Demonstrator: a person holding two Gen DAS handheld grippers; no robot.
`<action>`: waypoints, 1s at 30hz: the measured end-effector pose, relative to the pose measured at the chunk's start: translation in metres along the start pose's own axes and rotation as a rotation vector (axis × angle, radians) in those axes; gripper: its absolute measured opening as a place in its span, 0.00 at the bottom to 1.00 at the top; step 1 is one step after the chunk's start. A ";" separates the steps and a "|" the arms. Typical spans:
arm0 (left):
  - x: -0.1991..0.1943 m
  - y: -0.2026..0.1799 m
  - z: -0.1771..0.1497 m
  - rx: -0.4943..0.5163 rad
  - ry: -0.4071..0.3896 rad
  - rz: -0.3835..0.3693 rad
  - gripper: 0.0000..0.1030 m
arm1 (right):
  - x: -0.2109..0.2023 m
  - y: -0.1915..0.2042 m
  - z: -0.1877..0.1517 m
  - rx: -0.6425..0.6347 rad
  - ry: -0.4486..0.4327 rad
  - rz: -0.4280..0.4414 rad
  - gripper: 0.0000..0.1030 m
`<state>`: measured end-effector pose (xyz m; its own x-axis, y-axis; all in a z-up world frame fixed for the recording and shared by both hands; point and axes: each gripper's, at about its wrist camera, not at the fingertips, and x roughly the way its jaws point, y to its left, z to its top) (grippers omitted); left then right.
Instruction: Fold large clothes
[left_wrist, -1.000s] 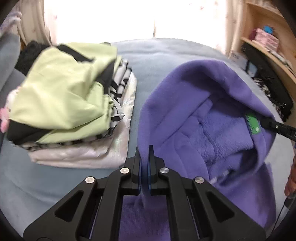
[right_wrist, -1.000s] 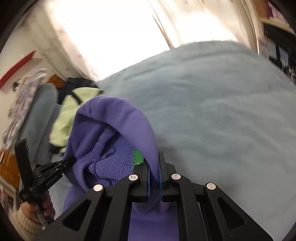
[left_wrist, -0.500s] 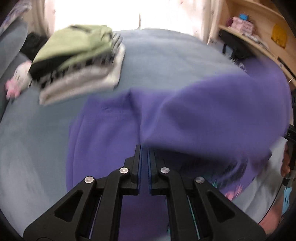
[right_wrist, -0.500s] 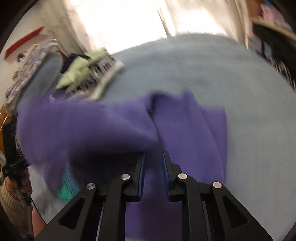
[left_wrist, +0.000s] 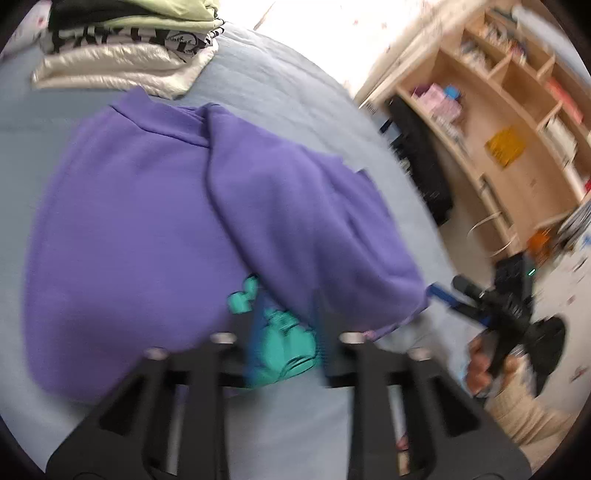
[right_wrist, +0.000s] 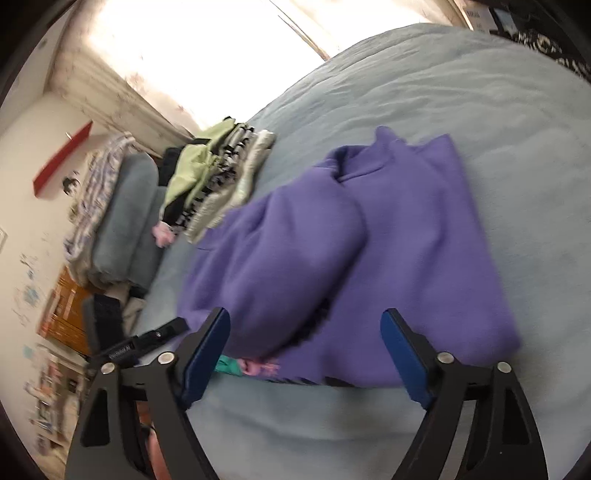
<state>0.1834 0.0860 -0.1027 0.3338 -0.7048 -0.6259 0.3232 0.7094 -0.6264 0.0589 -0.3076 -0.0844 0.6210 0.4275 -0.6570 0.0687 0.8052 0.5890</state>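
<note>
My left gripper (left_wrist: 282, 332) stood released above the purple hoodie (left_wrist: 155, 229), my right gripper (right_wrist: 306, 354) spread wide and empty, hoodie lay on the blue bed (right_wrist: 461, 92), folded clothes stack (right_wrist: 218, 173) at far left.

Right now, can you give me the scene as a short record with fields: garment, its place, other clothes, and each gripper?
garment: purple hoodie, lying flat, hood part folded over the body
place: on the light blue bed
print: teal graphic showing at the near edge
other clothes: folded stack beyond the hoodie, green piece on top
left gripper: open, over the near edge of the hoodie, image blurred
right gripper: open wide, holding nothing
</note>
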 end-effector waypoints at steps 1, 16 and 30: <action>0.004 0.002 0.001 -0.013 -0.010 -0.033 0.43 | 0.004 0.005 0.004 0.006 0.004 0.011 0.83; 0.059 0.015 0.016 -0.083 -0.118 -0.068 0.08 | 0.116 0.033 0.036 -0.008 0.018 0.023 0.37; 0.053 0.025 0.013 -0.084 -0.030 0.413 0.05 | 0.150 0.055 0.024 -0.038 0.021 -0.227 0.29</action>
<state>0.2206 0.0664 -0.1461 0.4461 -0.3603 -0.8193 0.0837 0.9282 -0.3626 0.1742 -0.2092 -0.1398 0.5768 0.2415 -0.7804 0.1750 0.8966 0.4068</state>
